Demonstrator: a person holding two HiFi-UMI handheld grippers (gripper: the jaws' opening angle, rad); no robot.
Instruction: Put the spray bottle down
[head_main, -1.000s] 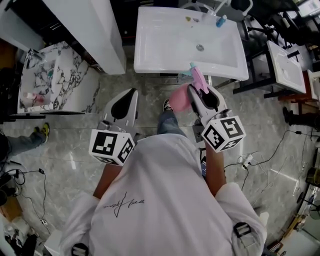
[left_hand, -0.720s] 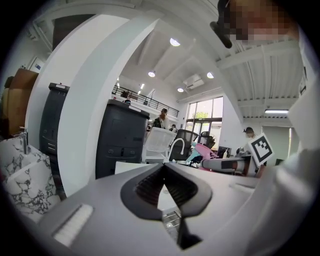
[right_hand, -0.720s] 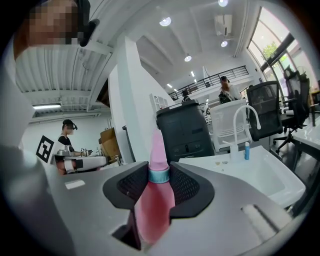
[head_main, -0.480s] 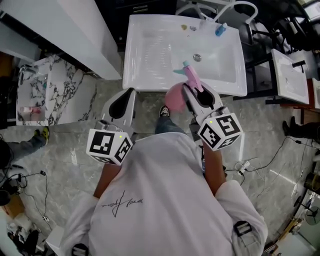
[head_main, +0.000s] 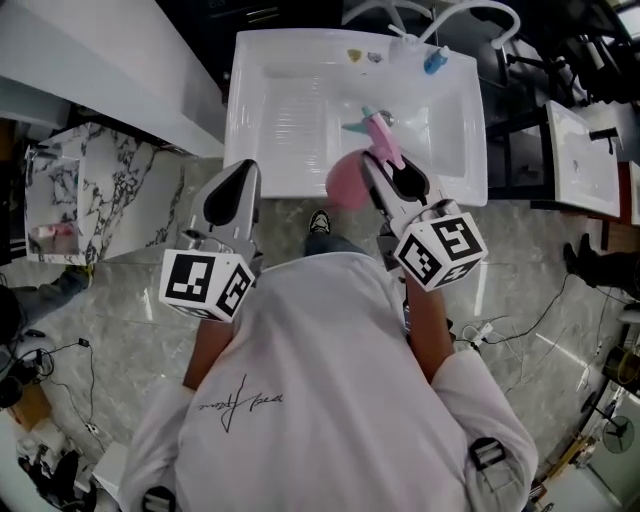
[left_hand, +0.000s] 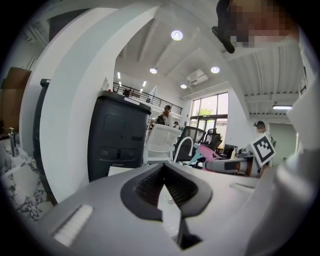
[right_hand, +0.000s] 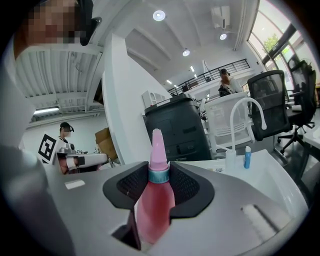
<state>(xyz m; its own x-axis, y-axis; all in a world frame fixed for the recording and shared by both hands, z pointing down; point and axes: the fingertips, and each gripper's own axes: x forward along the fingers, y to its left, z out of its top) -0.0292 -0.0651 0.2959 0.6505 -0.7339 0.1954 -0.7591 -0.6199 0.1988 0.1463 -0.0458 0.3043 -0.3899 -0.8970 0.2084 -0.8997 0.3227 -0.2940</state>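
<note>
spray bottle (right_hand: 156, 202) (pink) in right gripper (right_hand: 158, 171)

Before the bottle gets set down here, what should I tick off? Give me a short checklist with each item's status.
1. Right gripper shut firmly on the spray bottle: ok.
2. Bottle positioned over the sink: ok, its nozzle reaches past the front rim.
3. Basin ahead of the bottle bare: ok.
4. Left gripper empty and off to the side: ok.
5. Gap between bottle base and basin: cannot tell.
</note>
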